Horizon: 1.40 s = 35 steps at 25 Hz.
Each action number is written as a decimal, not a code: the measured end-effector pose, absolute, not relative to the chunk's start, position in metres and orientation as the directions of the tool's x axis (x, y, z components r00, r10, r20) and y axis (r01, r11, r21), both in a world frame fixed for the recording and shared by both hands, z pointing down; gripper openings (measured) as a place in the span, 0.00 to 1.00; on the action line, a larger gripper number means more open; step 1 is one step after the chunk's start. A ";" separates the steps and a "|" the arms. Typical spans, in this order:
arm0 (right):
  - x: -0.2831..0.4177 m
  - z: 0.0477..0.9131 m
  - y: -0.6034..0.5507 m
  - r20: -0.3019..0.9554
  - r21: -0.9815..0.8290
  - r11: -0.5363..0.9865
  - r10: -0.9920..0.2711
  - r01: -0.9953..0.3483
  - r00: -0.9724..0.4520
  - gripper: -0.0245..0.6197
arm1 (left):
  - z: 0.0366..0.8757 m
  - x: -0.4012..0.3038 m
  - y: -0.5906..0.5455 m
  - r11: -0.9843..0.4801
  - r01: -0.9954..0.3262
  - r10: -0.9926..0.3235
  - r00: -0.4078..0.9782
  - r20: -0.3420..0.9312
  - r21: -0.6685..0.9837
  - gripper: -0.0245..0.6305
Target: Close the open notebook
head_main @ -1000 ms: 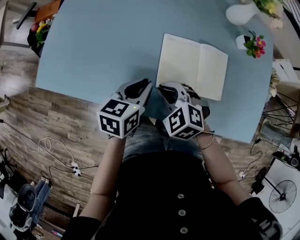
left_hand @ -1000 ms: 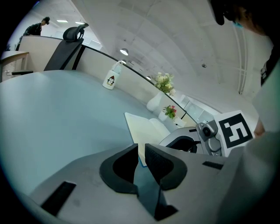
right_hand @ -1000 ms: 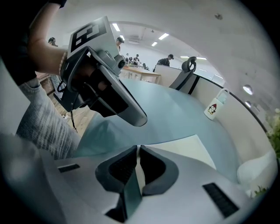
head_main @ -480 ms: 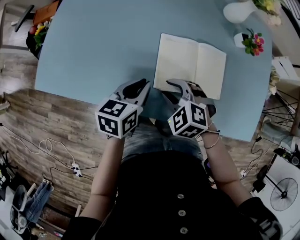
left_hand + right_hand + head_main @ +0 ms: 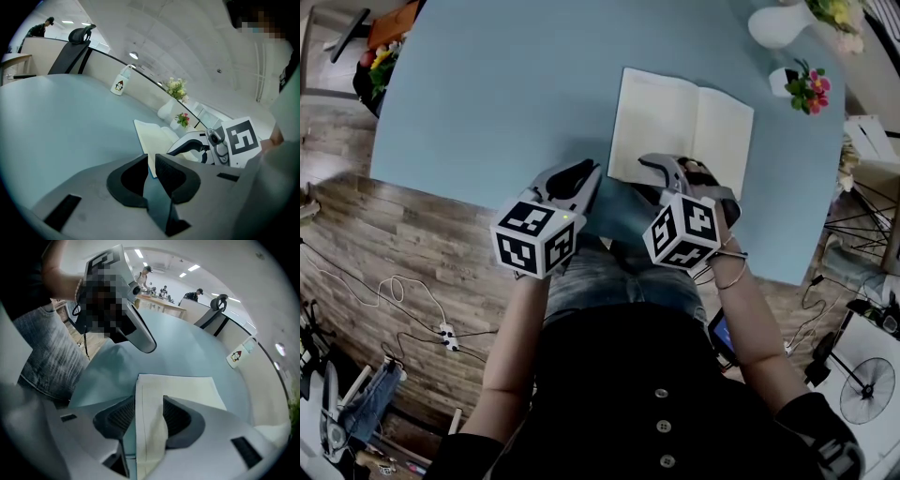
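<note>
The open cream-paged notebook [image 5: 680, 127] lies flat on the pale blue tabletop [image 5: 506, 84], towards its near right side, with both halves spread. Your right gripper [image 5: 654, 169] sits at the notebook's near edge. In the right gripper view its jaws stand apart, with a strip of page [image 5: 150, 427] running between them. They are not pressed on the page. Your left gripper [image 5: 579, 175] hangs just left of the notebook, over bare tabletop. Its jaws are only a narrow gap apart and hold nothing.

The step in hand looks like taking hold of one half so it can be folded over. Before you squeeze, make sure the lower jaw is under the cover, not under a loose sheet alone. A single page would probably bend or tear while the rest stays flat. Slide in far enough for a firm bite, but keep clear of the spine.

Once you have it, swing the half in an arc about the spine; don't drag it sideways. If the book starts to slip, rest your left gripper on the other half. Let go only when the covers meet squarely.
</note>
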State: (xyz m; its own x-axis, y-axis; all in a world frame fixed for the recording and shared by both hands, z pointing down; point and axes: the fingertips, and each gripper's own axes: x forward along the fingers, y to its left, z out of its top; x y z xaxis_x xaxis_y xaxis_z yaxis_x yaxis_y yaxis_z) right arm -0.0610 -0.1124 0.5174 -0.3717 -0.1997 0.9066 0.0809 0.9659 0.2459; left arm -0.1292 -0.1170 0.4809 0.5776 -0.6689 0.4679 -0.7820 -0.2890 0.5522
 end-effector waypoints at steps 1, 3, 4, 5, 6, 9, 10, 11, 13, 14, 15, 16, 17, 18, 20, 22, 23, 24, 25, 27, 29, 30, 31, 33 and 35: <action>-0.061 0.517 -0.114 0.907 0.246 0.965 -0.195 0.093 -0.373 0.34 | 0.481 -0.129 -0.117 -0.289 -0.781 -0.669 0.579 0.466 0.554 0.09; -0.062 0.517 -0.118 0.907 0.246 0.964 -0.191 0.104 -0.375 0.39 | 0.481 -0.128 -0.117 -0.292 -0.779 -0.667 0.581 0.466 0.555 0.09; -0.062 0.516 -0.119 0.908 0.242 0.965 -0.188 0.102 -0.375 0.40 | 0.482 -0.128 -0.117 -0.292 -0.779 -0.665 0.582 0.468 0.554 0.09; -0.063 0.516 -0.119 0.909 0.239 0.966 -0.186 0.100 -0.374 0.39 | 0.482 -0.128 -0.116 -0.292 -0.780 -0.664 0.582 0.469 0.554 0.09; -0.063 0.516 -0.117 0.908 0.239 0.966 -0.186 0.100 -0.375 0.38 | 0.482 -0.128 -0.116 -0.290 -0.781 -0.665 0.580 0.470 0.554 0.09; -0.062 0.516 -0.116 0.902 0.255 0.962 -0.199 0.101 -0.382 0.35 | 0.481 -0.129 -0.119 -0.284 -0.782 -0.671 0.576 0.467 0.555 0.09; -0.061 0.516 -0.115 0.902 0.258 0.961 -0.203 0.100 -0.382 0.34 | 0.481 -0.128 -0.119 -0.285 -0.781 -0.672 0.577 0.465 0.556 0.09; -0.061 0.516 -0.114 0.902 0.261 0.960 -0.205 0.100 -0.380 0.32 | 0.480 -0.128 -0.120 -0.287 -0.779 -0.672 0.578 0.462 0.557 0.09; -0.062 0.517 -0.110 0.903 0.262 0.960 -0.207 0.102 -0.376 0.26 | 0.480 -0.126 -0.121 -0.290 -0.778 -0.671 0.581 0.461 0.557 0.09; -0.062 0.518 -0.108 0.903 0.261 0.960 -0.207 0.099 -0.376 0.24 | 0.480 -0.126 -0.121 -0.291 -0.778 -0.669 0.582 0.462 0.557 0.09; -0.062 0.518 -0.106 0.902 0.259 0.962 -0.207 0.091 -0.379 0.22 | 0.480 -0.125 -0.121 -0.292 -0.777 -0.668 0.583 0.463 0.557 0.09; -0.061 0.518 -0.105 0.900 0.255 0.964 -0.206 0.080 -0.385 0.20 | 0.481 -0.124 -0.121 -0.294 -0.776 -0.666 0.585 0.463 0.558 0.09; -0.061 0.517 -0.103 0.897 0.250 0.966 -0.205 0.066 -0.392 0.18 | 0.481 -0.123 -0.121 -0.296 -0.774 -0.662 0.588 0.464 0.559 0.09; -0.061 0.516 -0.103 0.892 0.246 0.968 -0.205 0.051 -0.402 0.15 | 0.482 -0.121 -0.121 -0.299 -0.772 -0.658 0.592 0.464 0.561 0.09; -0.062 0.512 -0.103 0.880 0.253 0.967 -0.218 0.028 -0.421 0.12 | 0.483 -0.119 -0.121 -0.302 -0.767 -0.651 0.599 0.466 0.565 0.09; -0.062 0.509 -0.105 0.868 0.270 0.963 -0.239 0.011 -0.435 0.10 | 0.484 -0.117 -0.122 -0.301 -0.765 -0.647 0.603 0.467 0.570 0.09; -0.062 0.508 -0.106 0.864 0.276 0.961 -0.247 0.003 -0.439 0.10 | 0.484 -0.116 -0.123 -0.299 -0.762 -0.646 0.604 0.466 0.574 0.09; -0.062 0.507 -0.106 0.861 0.280 0.960 -0.253 -0.003 -0.442 0.09 | 0.484 -0.115 -0.124 -0.295 -0.759 -0.645 0.607 0.465 0.581 0.09; -0.062 0.506 -0.107 0.858 0.283 0.959 -0.257 -0.009 -0.445 0.09 | 0.484 -0.114 -0.124 -0.290 -0.754 -0.644 0.609 0.463 0.589 0.09; -0.062 0.505 -0.107 0.852 0.287 0.958 -0.264 -0.018 -0.453 0.09 | 0.485 -0.113 -0.126 -0.278 -0.746 -0.643 0.612 0.460 0.605 0.09; -0.062 0.504 -0.107 0.844 0.293 0.956 -0.271 -0.026 -0.462 0.08 | 0.485 -0.112 -0.127 -0.272 -0.739 -0.643 0.616 0.455 0.617 0.11; -0.062 0.503 -0.107 0.841 0.296 0.955 -0.275 -0.029 -0.466 0.08 | 0.485 -0.111 -0.128 -0.270 -0.732 -0.642 0.621 0.450 0.625 0.14; -0.062 0.503 -0.106 0.838 0.298 0.954 -0.278 -0.032 -0.470 0.08 | 0.484 -0.110 -0.129 -0.268 -0.723 -0.641 0.627 0.442 0.637 0.17; -0.061 0.501 -0.106 0.833 0.303 0.952 -0.283 -0.037 -0.475 0.08 | 0.483 -0.107 -0.130 -0.252 -0.699 -0.641 0.639 0.426 0.670 0.23; -0.061 0.499 -0.107 0.827 0.309 0.950 -0.290 -0.043 -0.482 0.07 | 0.482 -0.106 -0.132 -0.229 -0.683 -0.645 0.641 0.417 0.694 0.27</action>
